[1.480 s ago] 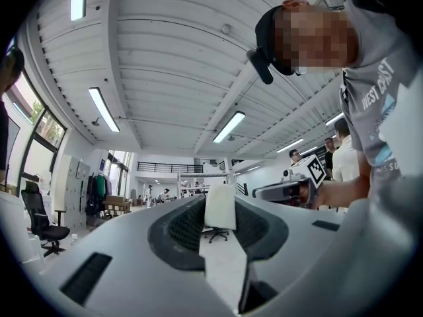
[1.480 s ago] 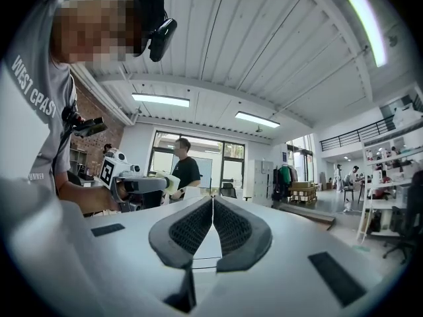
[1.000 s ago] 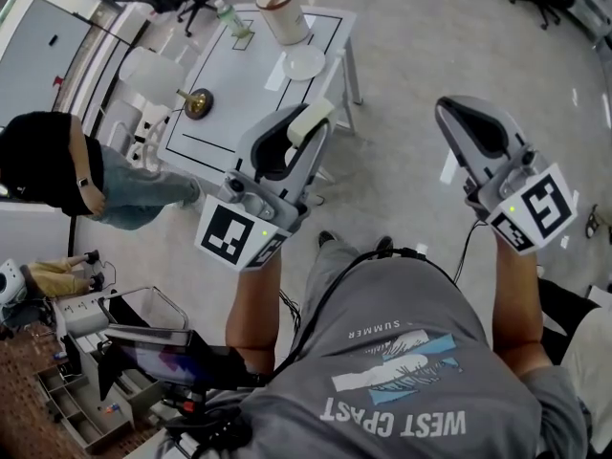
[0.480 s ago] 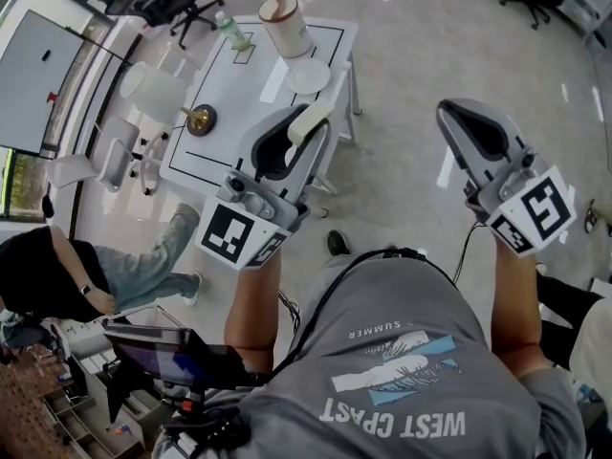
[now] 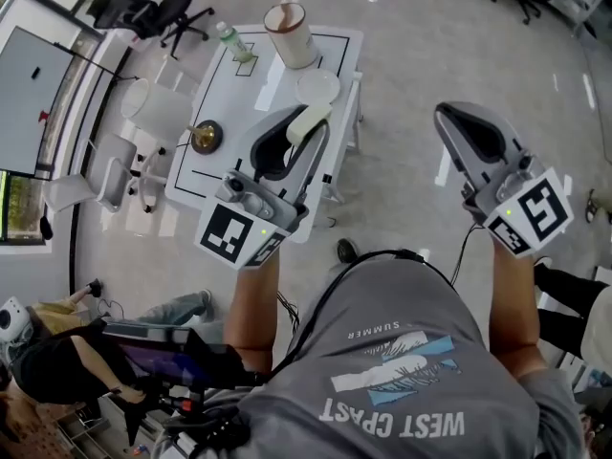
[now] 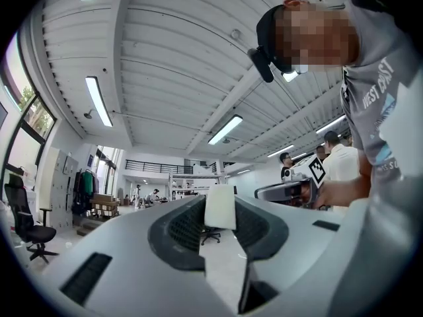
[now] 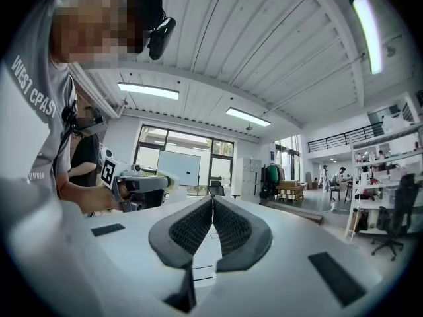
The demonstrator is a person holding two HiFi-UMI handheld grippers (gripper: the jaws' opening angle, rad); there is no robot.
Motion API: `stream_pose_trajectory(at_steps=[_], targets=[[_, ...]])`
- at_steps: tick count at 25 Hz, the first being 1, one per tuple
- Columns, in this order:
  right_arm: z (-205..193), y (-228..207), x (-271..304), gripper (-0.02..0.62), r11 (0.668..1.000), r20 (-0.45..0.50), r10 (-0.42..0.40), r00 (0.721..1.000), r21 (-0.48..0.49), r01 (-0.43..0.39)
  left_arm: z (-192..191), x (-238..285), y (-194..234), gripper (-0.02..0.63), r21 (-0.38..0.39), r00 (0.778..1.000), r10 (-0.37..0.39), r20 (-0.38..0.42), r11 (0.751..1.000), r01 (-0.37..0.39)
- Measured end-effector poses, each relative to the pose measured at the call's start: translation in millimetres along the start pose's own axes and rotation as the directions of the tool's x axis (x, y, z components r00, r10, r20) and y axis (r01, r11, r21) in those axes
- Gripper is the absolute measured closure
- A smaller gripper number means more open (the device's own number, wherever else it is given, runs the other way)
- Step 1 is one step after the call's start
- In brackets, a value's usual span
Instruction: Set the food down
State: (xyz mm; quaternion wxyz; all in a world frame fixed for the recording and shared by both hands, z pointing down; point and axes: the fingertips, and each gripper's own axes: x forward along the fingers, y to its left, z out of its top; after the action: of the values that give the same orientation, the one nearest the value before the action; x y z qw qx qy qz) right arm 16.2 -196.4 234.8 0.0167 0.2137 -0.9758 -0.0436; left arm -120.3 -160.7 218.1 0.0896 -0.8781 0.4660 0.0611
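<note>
A pale, cream-coloured block of food [image 5: 309, 121] is being clamped at the tip of the left claw [image 5: 295, 140]. In the left gripper view the block is being shown upright, pinched on both sides by the dark ribbed pads [image 6: 182, 224], with its upper part being left standing above them. The food is being held in the air, clear of every surface. From the head view it is being seen over the near part of the white table [image 5: 239, 103].

The right claw [image 5: 457, 120] is being carried well apart from the left one, over the bare floor [image 5: 411, 55] beside the table. Its jaws are being kept together, tip against tip, and nothing is being gripped between them.

On the table, a tall pale cup with a brown rim [image 5: 290, 34] is being seen at the far end, with a clear bottle [image 5: 232, 41] to its left. A white plate [image 5: 317, 86] is being shown near the right edge, just beyond the held food. A round brass-coloured item [image 5: 206, 137] is being seen near the left edge. What that item is cannot be told.

A black office chair [image 5: 143, 8] is being shown beyond the table's far left corner.
</note>
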Motion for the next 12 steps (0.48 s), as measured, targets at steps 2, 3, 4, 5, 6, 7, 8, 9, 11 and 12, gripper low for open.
stream_pose_trajectory(at_steps=[2,3,4,5,6,7,8,9,11,12], targets=[[-1,2,11,0.588,1.000,-0.001,-0.009,1.000,0.001,0.009,-1,-3,11,0.499,-0.002,1.000,-0.008,0.002,1.000,0.008],[-2,4,16,0.588,1.000,-0.002,-0.014,1.000,0.000,0.014,-2,-5,17,0.499,-0.003,1.000,-0.013,0.003,1.000,0.013],[-2,5,22,0.588,1.000,-0.002,-0.019,1.000,0.000,0.019,-3,-7,23,0.499,-0.004,1.000,-0.017,0.003,1.000,0.017],[-3,6,29,0.588,1.000,-0.004,-0.023,1.000,-0.001,0.023,-5,-9,29,0.499,-0.005,1.000,-0.021,0.004,1.000,0.021],[-4,7,35,0.588,1.000,-0.006,-0.027,1.000,-0.001,0.027,-6,-11,35,0.499,-0.006,1.000,-0.024,0.005,1.000,0.024],[-4,8,41,0.588,1.000,-0.008,-0.029,1.000,-0.001,0.029,-7,-13,41,0.499,-0.008,1.000,-0.026,0.006,1.000,0.026],[-5,9,45,0.588,1.000,-0.010,-0.032,0.999,-0.002,0.031,-7,-15,46,0.499,-0.008,1.000,-0.028,0.008,1.000,0.028],[-4,10,49,0.588,0.999,-0.012,-0.033,0.999,-0.004,0.033,-7,-17,51,0.499,-0.009,1.000,-0.029,0.010,1.000,0.029],[-3,13,56,0.588,0.999,-0.016,-0.035,0.999,-0.009,0.035,-5,-20,58,0.499,-0.010,0.999,-0.029,0.018,1.000,0.029],[-2,15,60,0.588,0.999,-0.018,-0.035,0.999,-0.011,0.035,-4,-22,61,0.499,-0.012,0.999,-0.029,0.021,0.999,0.029]])
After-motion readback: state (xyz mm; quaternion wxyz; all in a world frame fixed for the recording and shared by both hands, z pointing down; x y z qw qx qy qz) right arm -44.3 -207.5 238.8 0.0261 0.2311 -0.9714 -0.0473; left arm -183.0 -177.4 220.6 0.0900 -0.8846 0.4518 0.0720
